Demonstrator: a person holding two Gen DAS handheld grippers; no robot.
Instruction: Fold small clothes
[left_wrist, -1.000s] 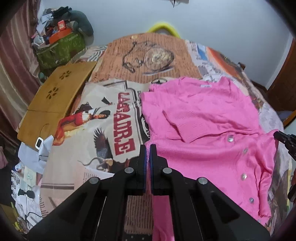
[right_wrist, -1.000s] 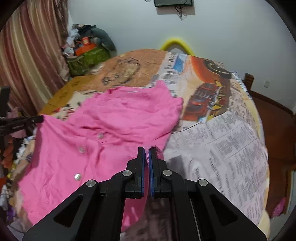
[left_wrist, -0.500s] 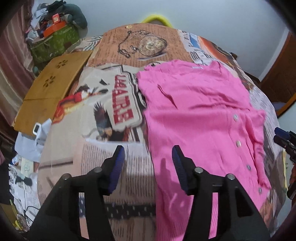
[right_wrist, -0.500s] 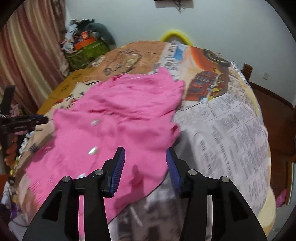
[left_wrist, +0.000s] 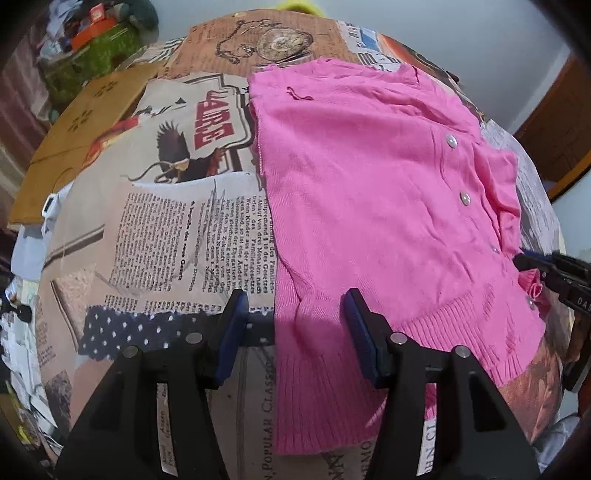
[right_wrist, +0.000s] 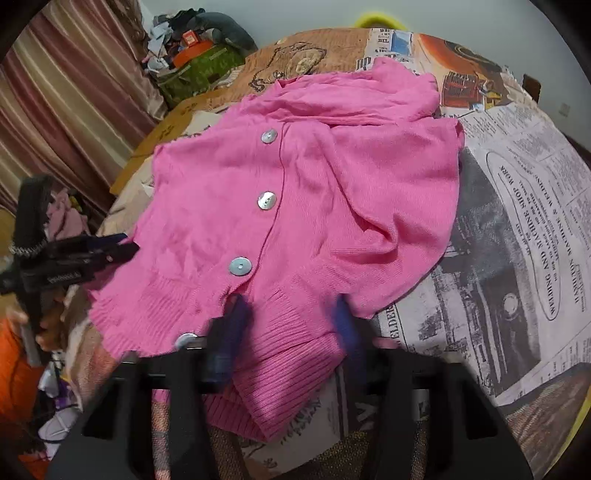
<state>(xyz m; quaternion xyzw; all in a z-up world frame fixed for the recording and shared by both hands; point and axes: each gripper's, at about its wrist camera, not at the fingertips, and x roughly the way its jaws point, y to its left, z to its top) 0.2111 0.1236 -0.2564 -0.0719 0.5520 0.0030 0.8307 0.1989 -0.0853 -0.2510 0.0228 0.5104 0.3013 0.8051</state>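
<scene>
the pink cardigan (left_wrist: 388, 206) lay flat across the centre and right of the newspaper-print tabletop (left_wrist: 166, 236). the left claw (left_wrist: 295, 339) stood released over its hem; the right claw (right_wrist: 288, 332) was closing, blurred, around the ribbed hem, not yet pinching.

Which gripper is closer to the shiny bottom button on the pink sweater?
Right. The right gripper, jaws closing, straddles the ribbed hem beside the bottom button. The left gripper sits open at the pink sweater's opposite hem corner.
</scene>
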